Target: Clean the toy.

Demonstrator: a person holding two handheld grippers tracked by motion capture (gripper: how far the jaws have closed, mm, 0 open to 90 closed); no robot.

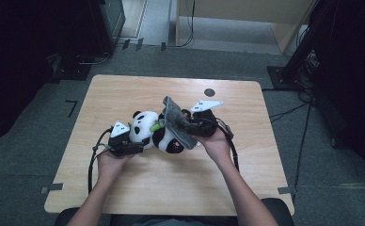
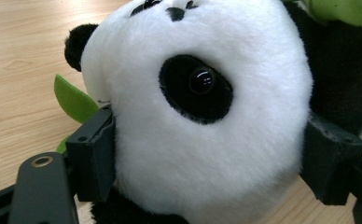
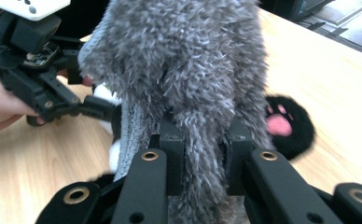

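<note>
A black and white panda plush (image 1: 145, 125) lies on the wooden table (image 1: 124, 94), a green leaf (image 2: 74, 100) at its neck. My left gripper (image 1: 140, 142) is shut on the panda's head (image 2: 202, 93), with a pad pressed into the fur on each side. A grey fuzzy cloth (image 1: 176, 120) drapes over the panda's body. My right gripper (image 1: 190, 128) is shut on that cloth (image 3: 184, 60) and holds it up off the plush. Beyond the cloth a black paw with pink pads (image 3: 281, 123) shows. The left gripper (image 3: 93, 105) also appears in the right gripper view, held by a hand (image 3: 2, 105).
A small dark round spot (image 1: 210, 92) marks the table's far side. Bare wood lies left, right and in front of the plush. Black stands and cables (image 1: 303, 61) sit on the floor at the right, dark equipment (image 1: 100, 28) at the back left.
</note>
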